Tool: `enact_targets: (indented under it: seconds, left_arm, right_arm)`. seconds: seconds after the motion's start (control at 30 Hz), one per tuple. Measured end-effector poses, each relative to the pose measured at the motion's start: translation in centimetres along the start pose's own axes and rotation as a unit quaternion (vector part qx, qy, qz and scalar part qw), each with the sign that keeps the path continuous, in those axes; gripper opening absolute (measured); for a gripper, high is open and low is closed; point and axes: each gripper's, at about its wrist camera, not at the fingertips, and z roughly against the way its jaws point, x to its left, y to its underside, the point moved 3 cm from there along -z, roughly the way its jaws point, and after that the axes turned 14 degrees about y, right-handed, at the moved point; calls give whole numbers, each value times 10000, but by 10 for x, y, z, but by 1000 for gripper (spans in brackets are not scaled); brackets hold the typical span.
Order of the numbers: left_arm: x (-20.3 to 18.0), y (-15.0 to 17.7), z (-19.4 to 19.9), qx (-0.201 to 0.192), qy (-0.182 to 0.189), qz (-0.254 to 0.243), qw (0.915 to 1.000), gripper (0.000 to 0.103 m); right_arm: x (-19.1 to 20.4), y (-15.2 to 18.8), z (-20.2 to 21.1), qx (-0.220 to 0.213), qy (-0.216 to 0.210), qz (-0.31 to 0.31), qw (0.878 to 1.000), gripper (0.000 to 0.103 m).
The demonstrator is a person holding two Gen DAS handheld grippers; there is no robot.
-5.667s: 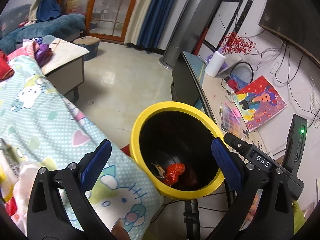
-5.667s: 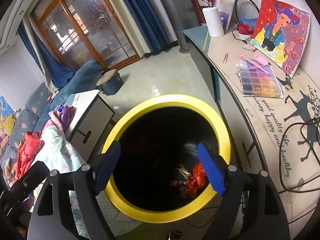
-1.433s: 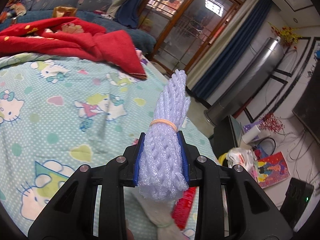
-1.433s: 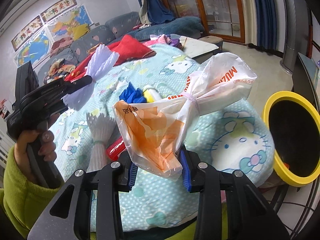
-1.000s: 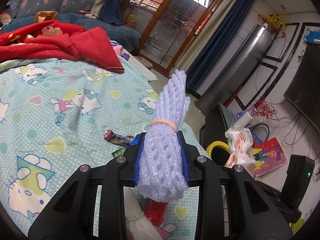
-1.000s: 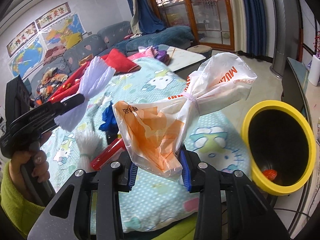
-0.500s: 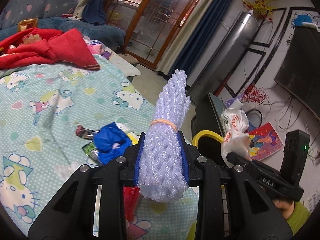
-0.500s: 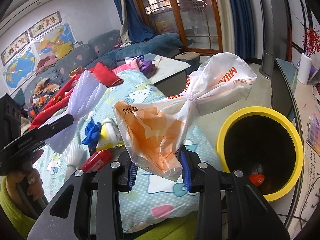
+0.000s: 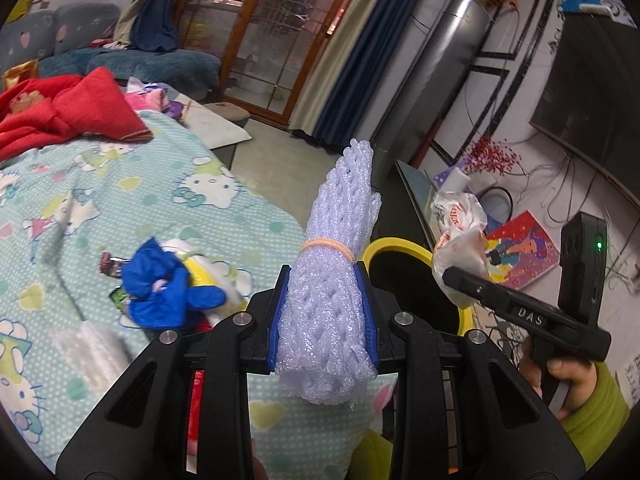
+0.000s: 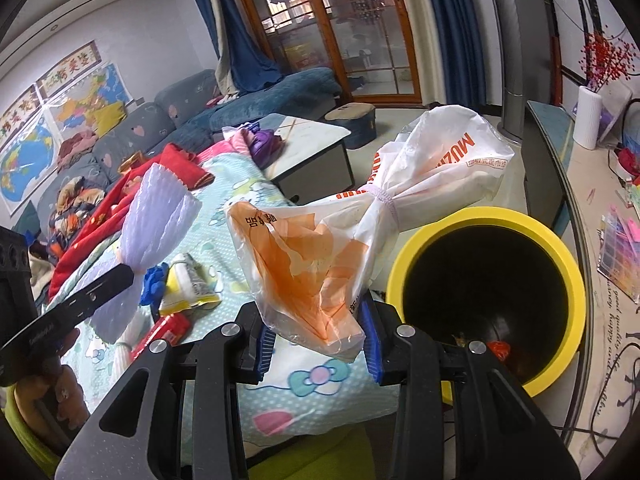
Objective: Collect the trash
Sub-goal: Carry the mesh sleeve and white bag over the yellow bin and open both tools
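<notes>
My left gripper (image 9: 324, 316) is shut on a bundle of pale foam netting (image 9: 336, 264) tied with an orange rubber band; the bundle stands up between the blue pads. My right gripper (image 10: 320, 336) is shut on a tied white and orange plastic bag (image 10: 352, 232). The yellow-rimmed black bin (image 10: 488, 292) stands just right of the bag, with red scraps at its bottom. In the left wrist view the bin (image 9: 400, 256) shows behind the netting, with the right gripper (image 9: 452, 276) and its bag (image 9: 460, 232) above the rim.
On the cartoon-print blanket (image 9: 60, 208) lie a blue crumpled wad (image 9: 160, 292), a yellow and white packet (image 10: 188, 284) and a red pack (image 10: 164, 332). Red cloth (image 9: 68, 116) is heaped further back. A low TV cabinet (image 10: 592, 208) with clutter runs behind the bin.
Both grippers have swung toward the bin, each keeping its hold. The bin now looms larger in the right wrist view, and the right gripper with its bag has come closer in the left wrist view.
</notes>
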Motion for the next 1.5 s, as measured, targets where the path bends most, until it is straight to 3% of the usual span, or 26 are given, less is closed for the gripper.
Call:
enact_targets:
  seconds: [1.0,1.5]
  left_arm:
    - [-73,9,-107,839,481,-768,9923,24]
    - [-99,7,-159,1108,552,-1007,9872,24]
  right_arm:
    - [-108,18,-22,465,402,-910,9940,35]
    - [-131,28,-34,682,442,-1182,9897,36]
